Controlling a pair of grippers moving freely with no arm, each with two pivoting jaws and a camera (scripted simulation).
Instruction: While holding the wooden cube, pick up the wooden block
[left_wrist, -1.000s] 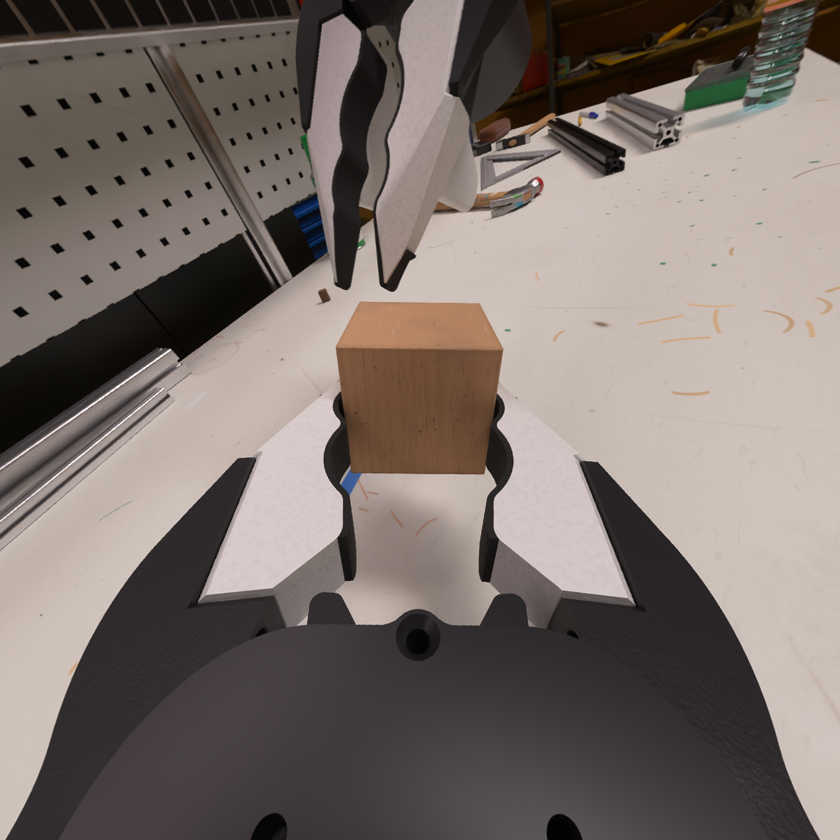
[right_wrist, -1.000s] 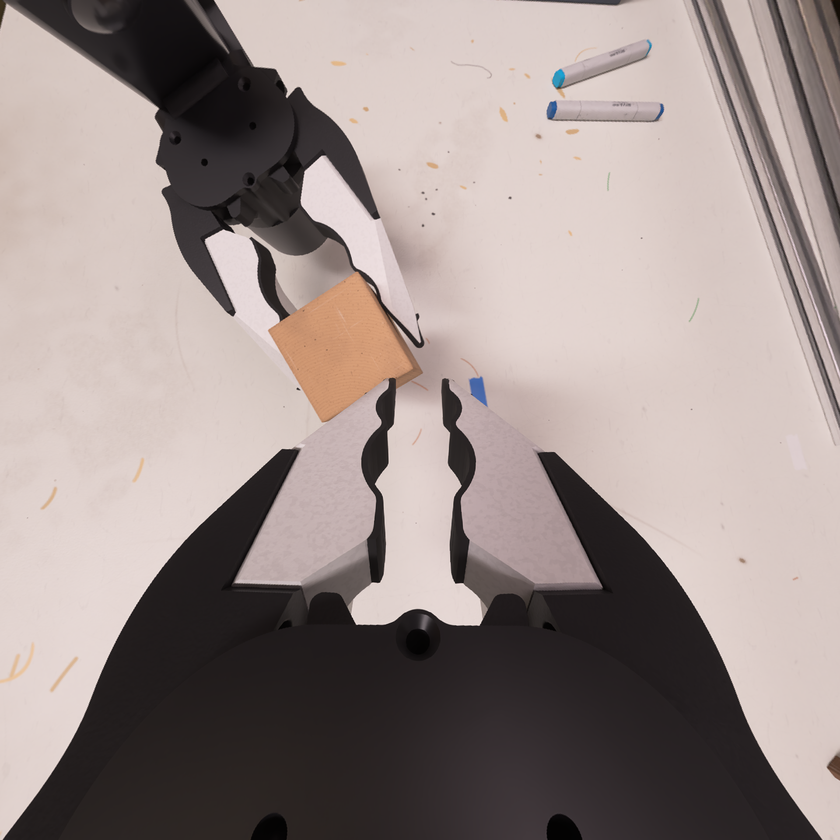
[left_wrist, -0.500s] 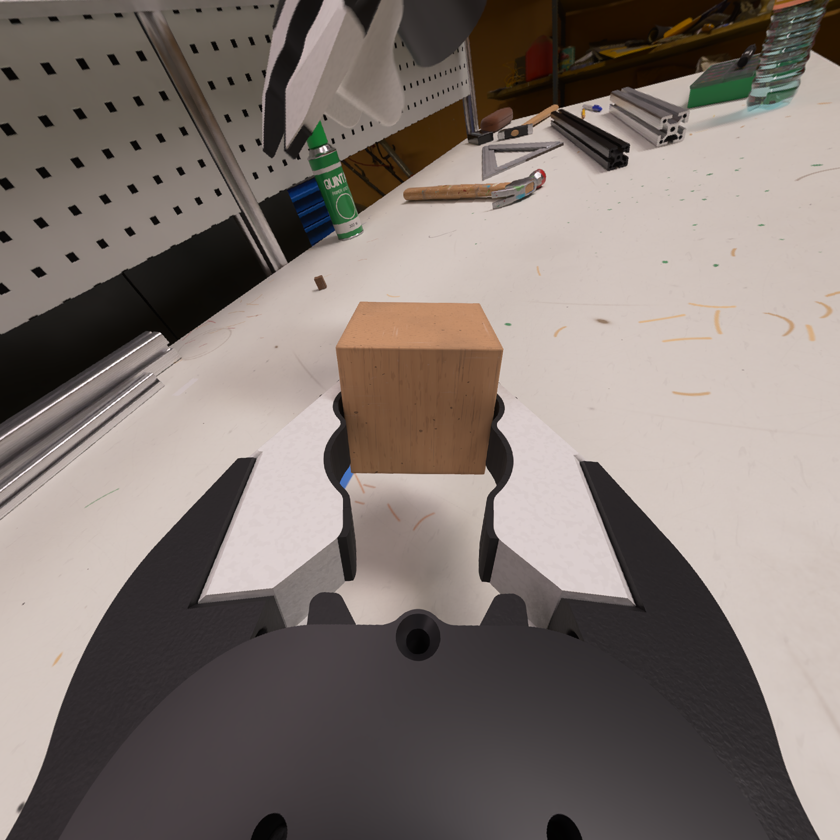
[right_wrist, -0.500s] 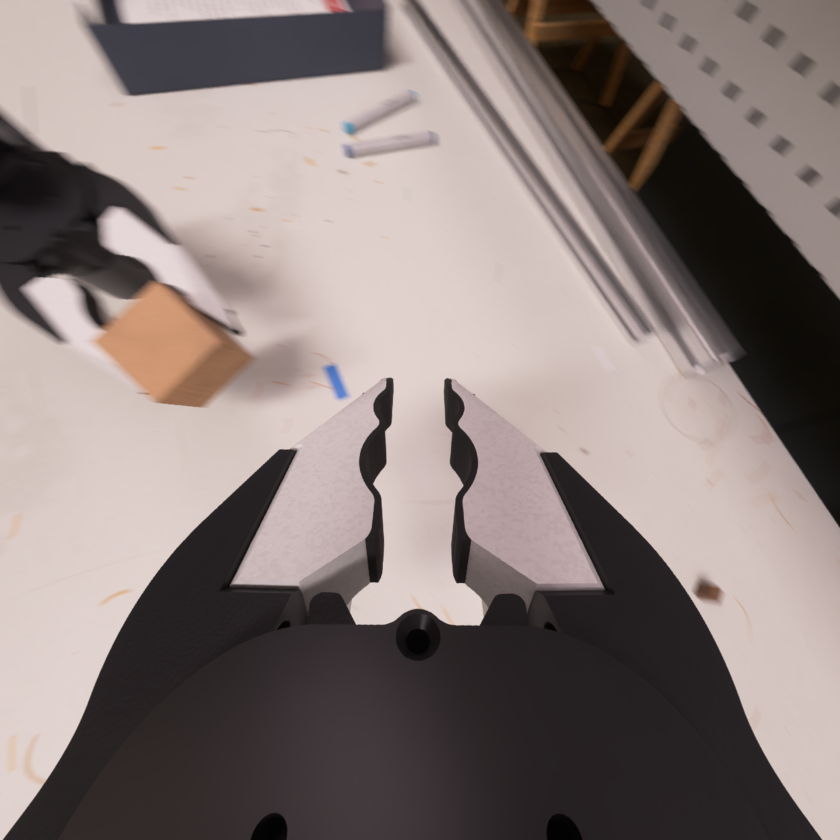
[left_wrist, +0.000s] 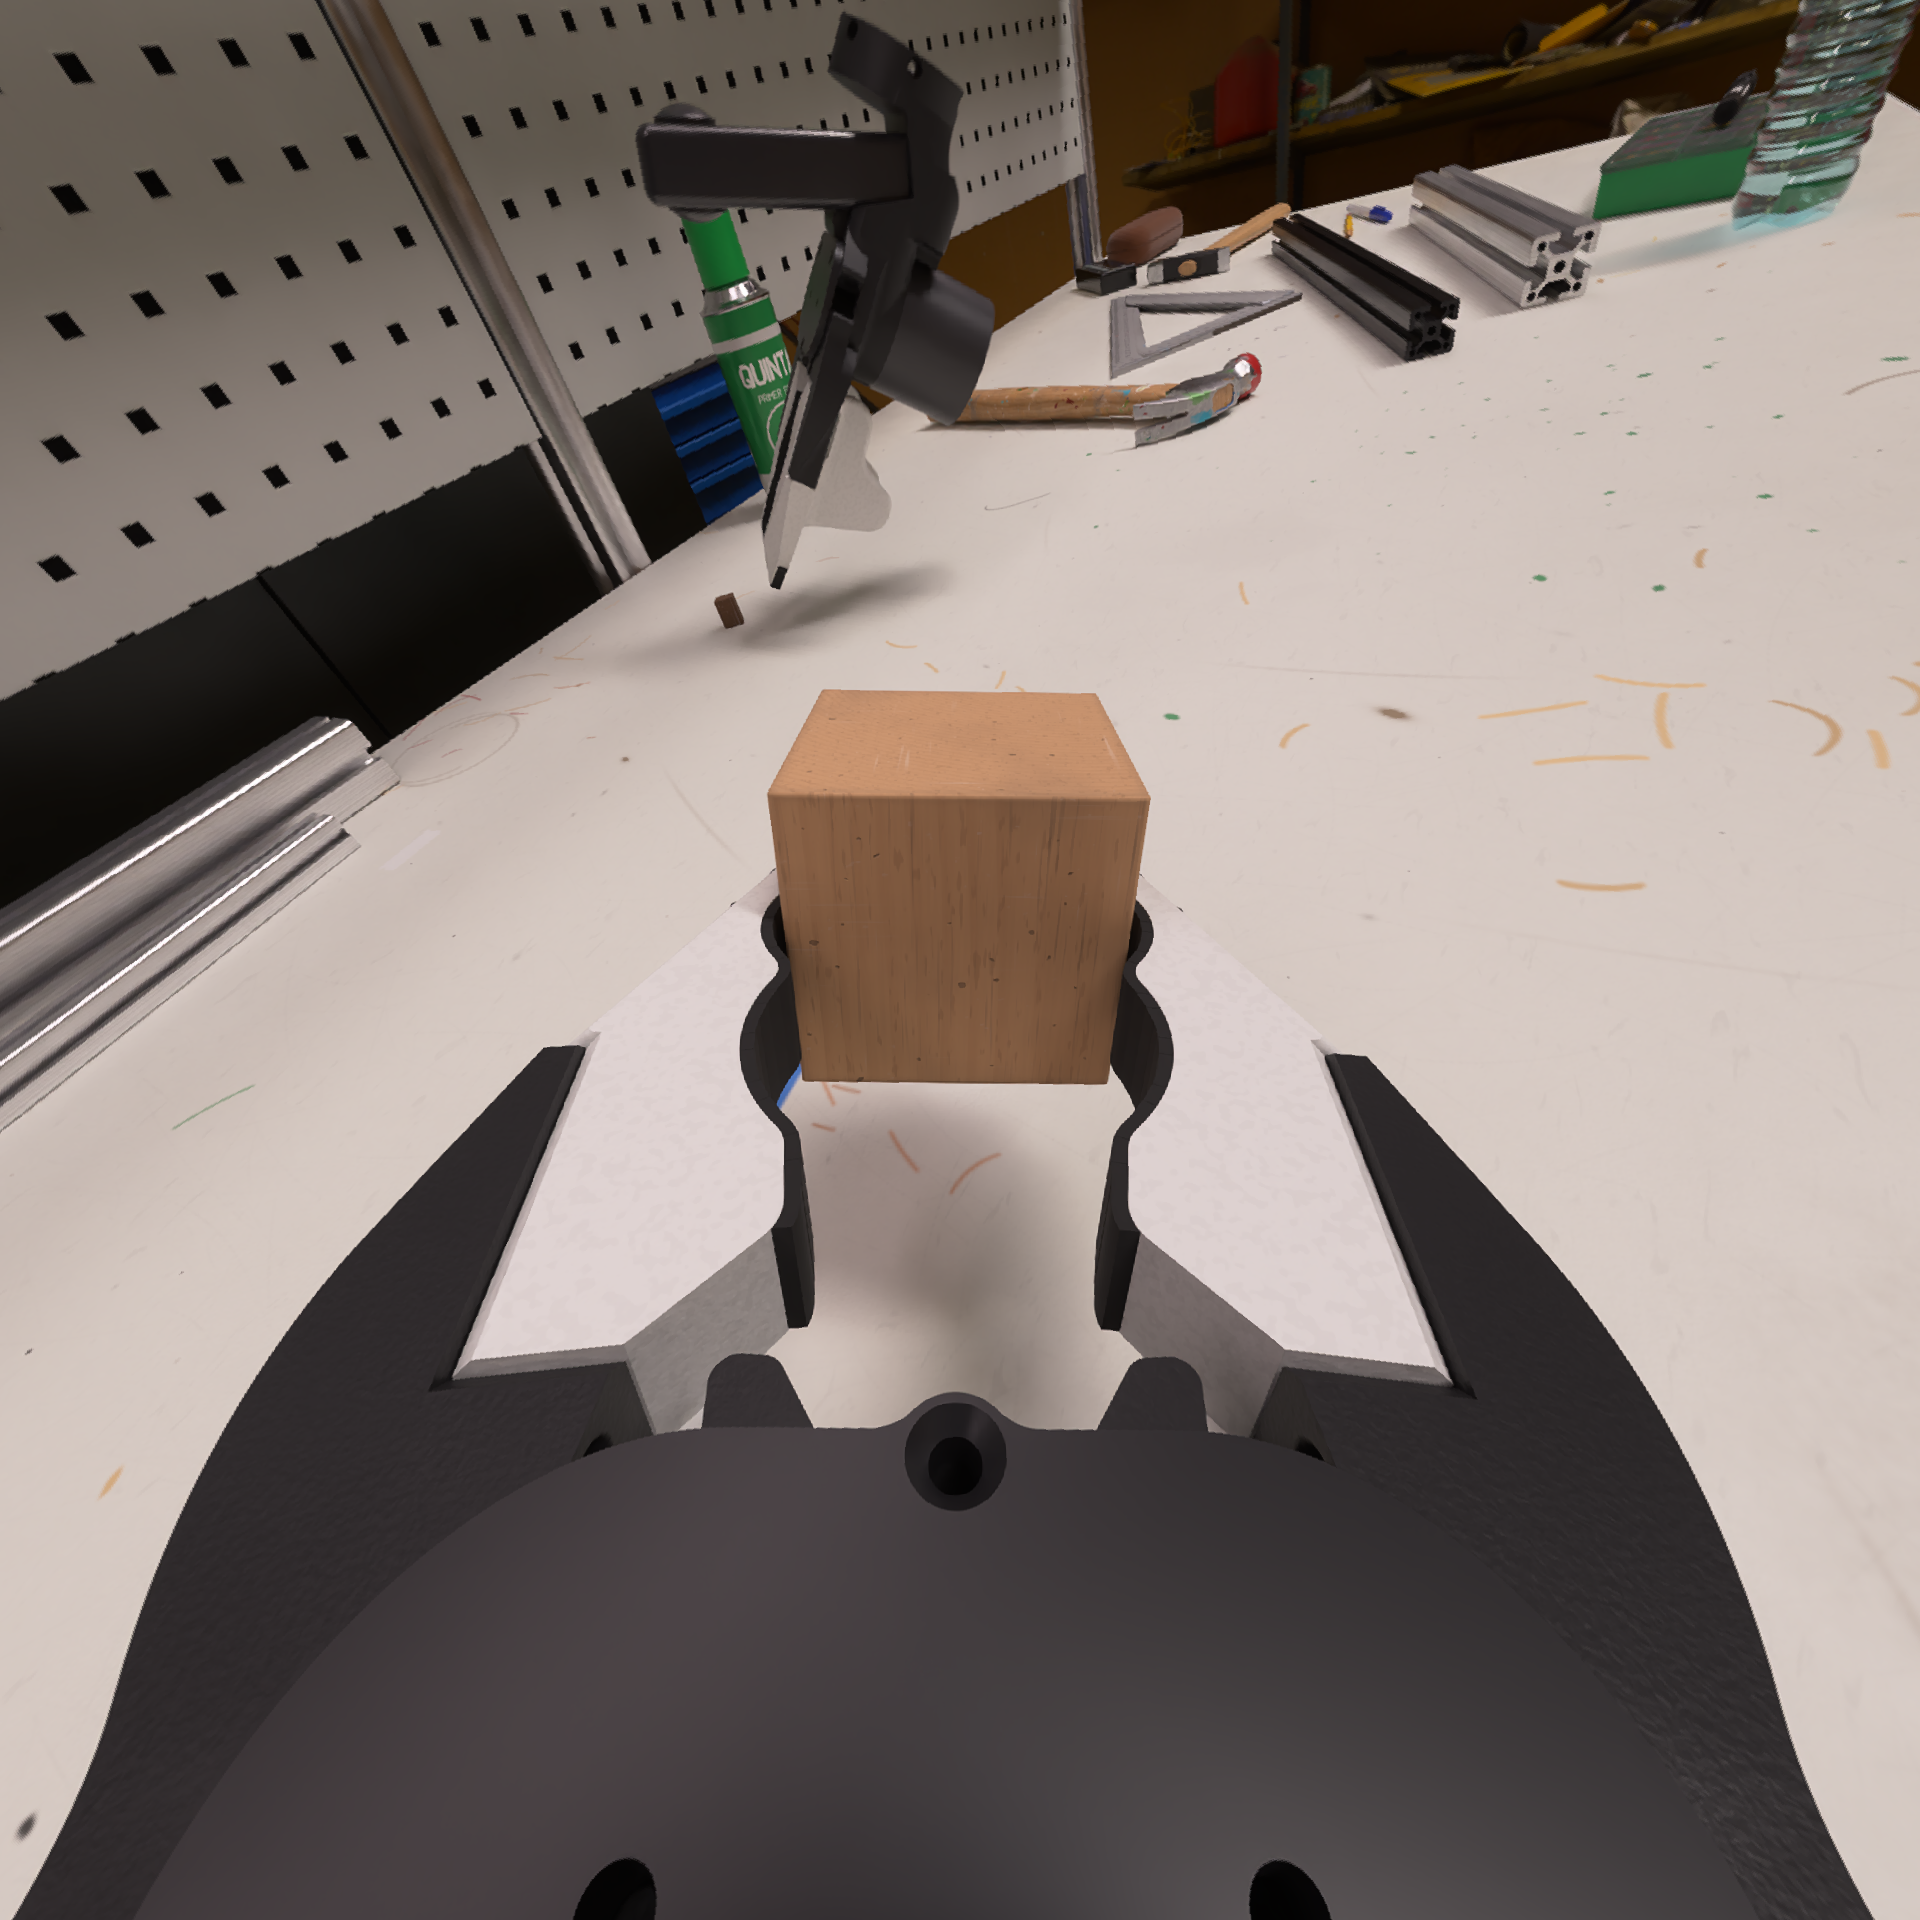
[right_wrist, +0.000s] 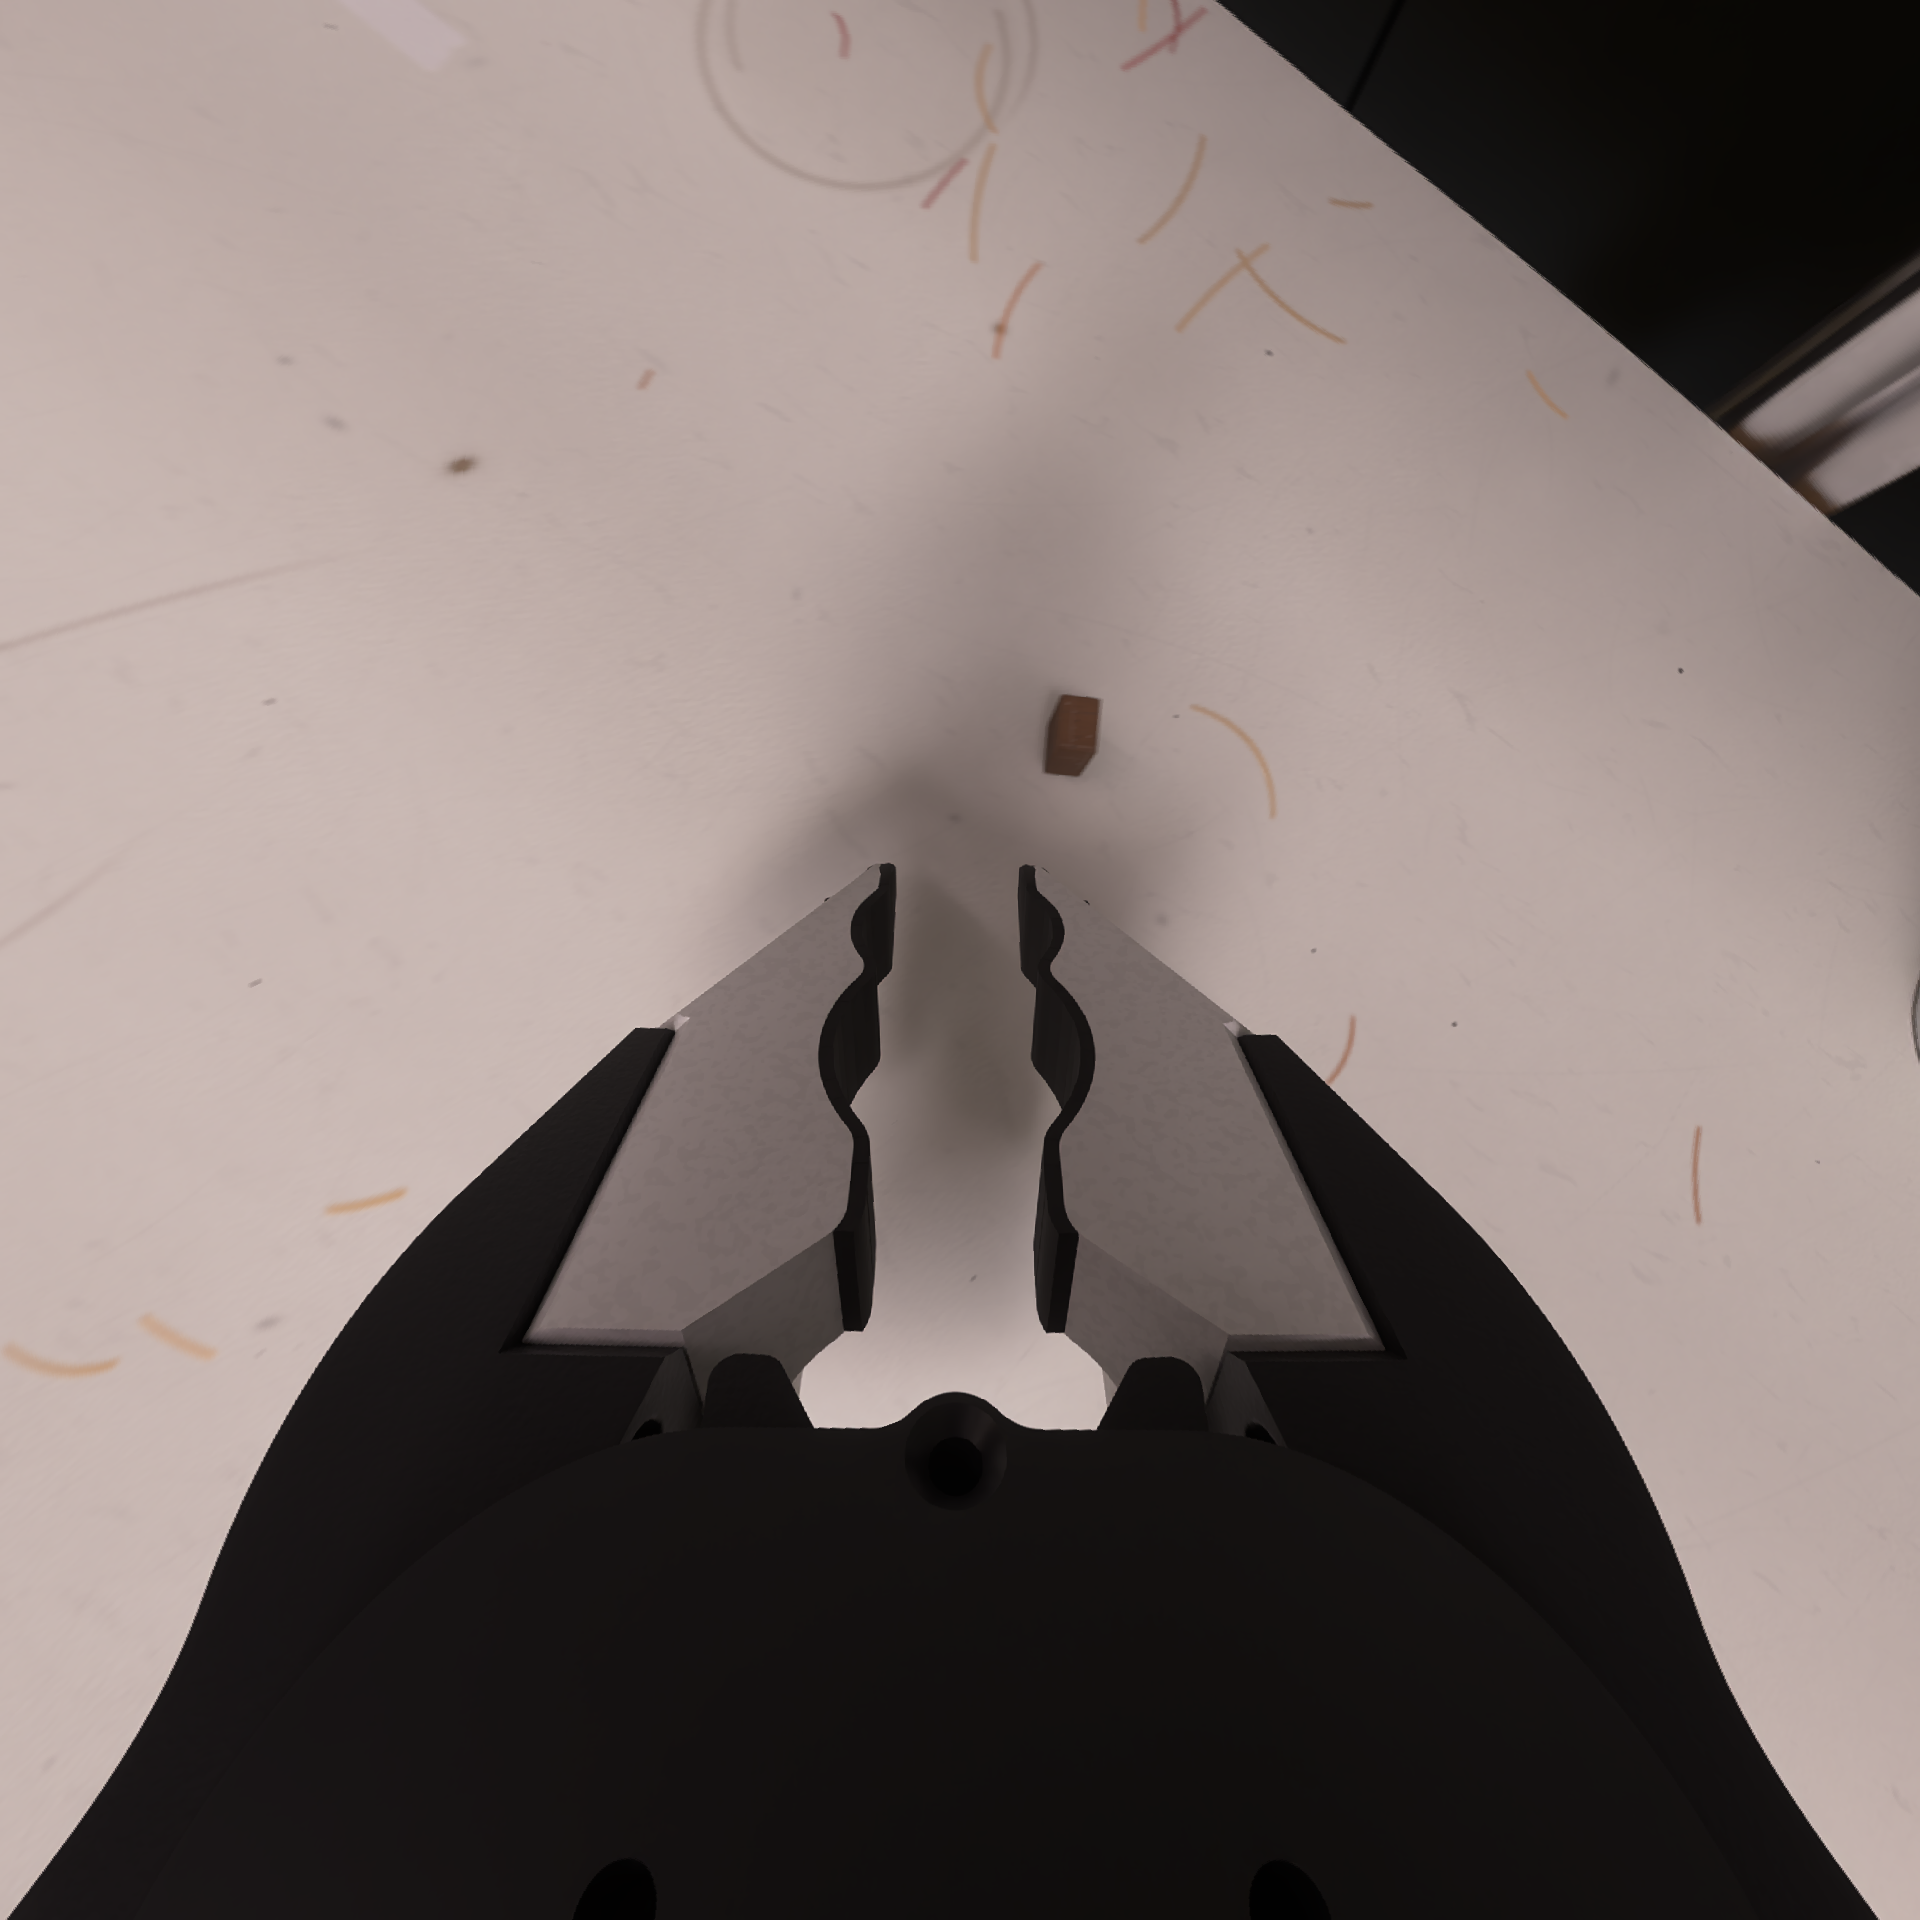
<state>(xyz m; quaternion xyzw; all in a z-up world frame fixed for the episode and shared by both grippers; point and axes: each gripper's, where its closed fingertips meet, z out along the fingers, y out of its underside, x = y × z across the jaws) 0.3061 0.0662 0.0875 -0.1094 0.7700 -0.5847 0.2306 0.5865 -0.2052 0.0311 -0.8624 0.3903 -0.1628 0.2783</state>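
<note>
The left gripper (left_wrist: 956, 935) clamps the pale wooden cube (left_wrist: 956, 894) above the white bench (left_wrist: 1455, 1039); the right gripper (right_wrist: 956, 873), fingers slightly parted and empty, hovers near the tiny dark-brown wooden block (right_wrist: 1072, 736); I'd centre over it before descending
</note>
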